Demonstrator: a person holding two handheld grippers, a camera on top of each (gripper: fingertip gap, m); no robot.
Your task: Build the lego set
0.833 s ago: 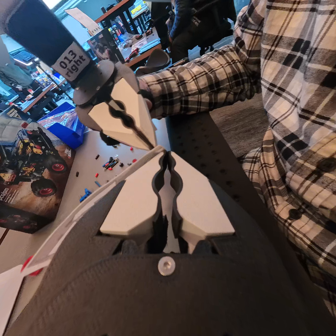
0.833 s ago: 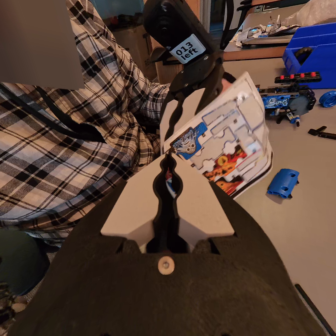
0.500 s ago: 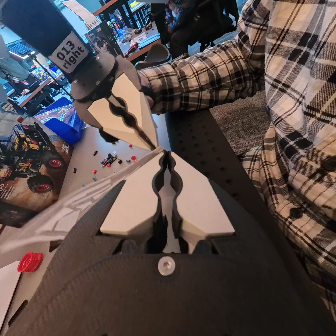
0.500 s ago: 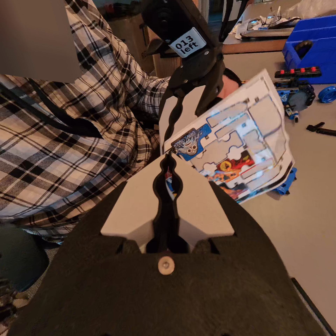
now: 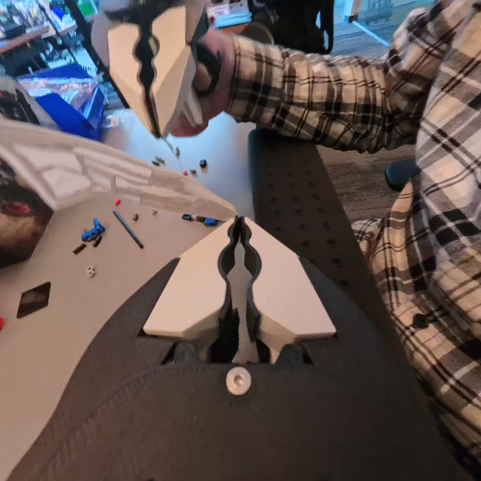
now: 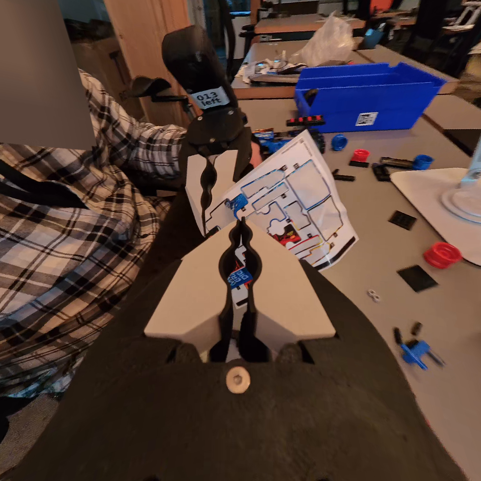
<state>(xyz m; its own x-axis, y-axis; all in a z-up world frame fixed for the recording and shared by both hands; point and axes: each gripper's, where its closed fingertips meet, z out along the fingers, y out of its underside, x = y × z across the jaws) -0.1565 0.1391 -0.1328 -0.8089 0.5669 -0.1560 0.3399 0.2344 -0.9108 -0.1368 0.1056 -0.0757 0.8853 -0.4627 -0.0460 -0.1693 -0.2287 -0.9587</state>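
Most of the lego set was not yet built; only stickers were in work.

Left gripper (image 5: 238, 221) was closed on a corner of the sticker sheet (image 6: 286, 203); right gripper (image 6: 240, 221) pinched one peeled sticker (image 6: 238, 278). A half-built blue vehicle (image 6: 270, 138) stood at upper centre, and loose wheels (image 6: 441, 255) and pins lay on the table (image 6: 364, 325) at right.

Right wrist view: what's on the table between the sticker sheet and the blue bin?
A blue wheel, between the sticker sheet and blue bin, beside a partly built blue model.
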